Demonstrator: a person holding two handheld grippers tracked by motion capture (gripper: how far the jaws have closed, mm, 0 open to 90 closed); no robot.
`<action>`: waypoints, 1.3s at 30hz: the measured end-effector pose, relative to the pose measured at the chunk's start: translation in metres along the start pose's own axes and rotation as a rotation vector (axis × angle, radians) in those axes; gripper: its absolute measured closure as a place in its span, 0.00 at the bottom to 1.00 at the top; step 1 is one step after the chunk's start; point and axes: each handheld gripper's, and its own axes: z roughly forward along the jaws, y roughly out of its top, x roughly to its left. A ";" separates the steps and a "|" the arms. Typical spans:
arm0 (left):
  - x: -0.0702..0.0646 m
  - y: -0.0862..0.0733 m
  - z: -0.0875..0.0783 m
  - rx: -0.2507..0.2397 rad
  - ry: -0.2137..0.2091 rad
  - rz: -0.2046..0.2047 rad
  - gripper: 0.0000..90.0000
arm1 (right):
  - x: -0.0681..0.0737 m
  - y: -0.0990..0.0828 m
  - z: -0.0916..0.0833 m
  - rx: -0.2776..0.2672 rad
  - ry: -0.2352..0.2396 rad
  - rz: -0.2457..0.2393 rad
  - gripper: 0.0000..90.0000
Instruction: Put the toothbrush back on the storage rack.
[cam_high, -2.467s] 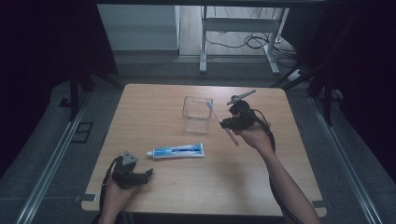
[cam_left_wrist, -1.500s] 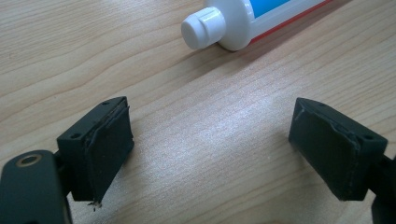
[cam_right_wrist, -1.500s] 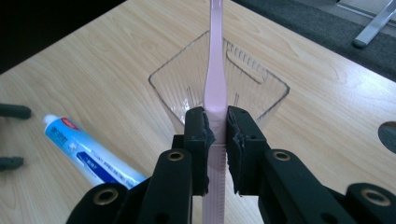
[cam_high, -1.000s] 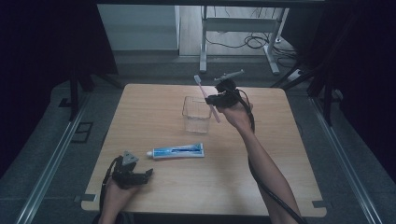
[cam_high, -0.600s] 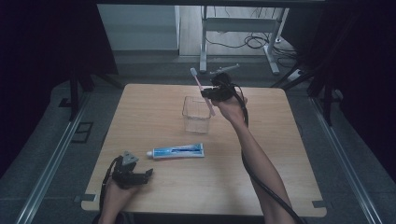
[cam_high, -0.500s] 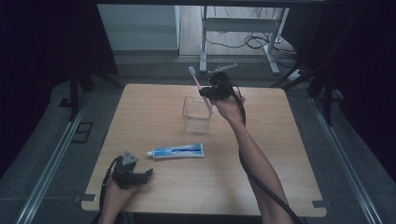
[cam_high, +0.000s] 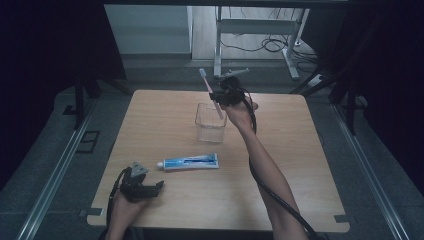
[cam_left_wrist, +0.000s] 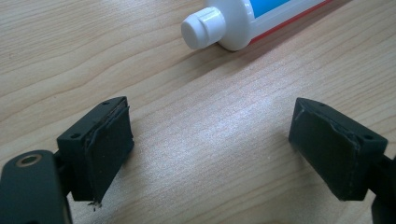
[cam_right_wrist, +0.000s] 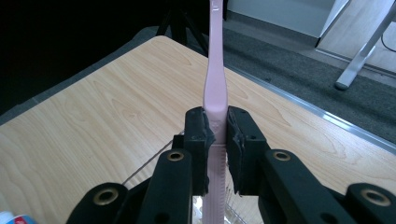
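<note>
Pink toothbrush (cam_high: 212, 95) tilted, bristles up, over clear cup (cam_high: 210, 123).

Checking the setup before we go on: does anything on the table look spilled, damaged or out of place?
Nothing stands out. The toothpaste tube lies flat and capped on the table, the clear cup stands upright, and the right claw grips the pink toothbrush above it, head up.

The high view was dim and grainy — darkness swallowed its left and right edges, while pale light fell on the floor at the far side. The gripper views were brighter; soft glare sat on the table (cam_left_wrist: 224, 140) — near jaws slightly blurred
</note>
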 end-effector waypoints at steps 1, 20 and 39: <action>0.000 0.000 0.000 0.000 0.000 0.000 0.15 | 0.000 0.000 0.000 0.000 0.000 0.000 0.87; 0.000 0.000 0.000 -0.002 0.000 -0.003 0.15 | -0.003 -0.027 0.027 0.031 -0.021 -0.019 0.87; 0.000 0.000 0.000 -0.002 0.000 -0.002 0.15 | -0.005 -0.053 0.041 0.114 -0.006 0.002 0.87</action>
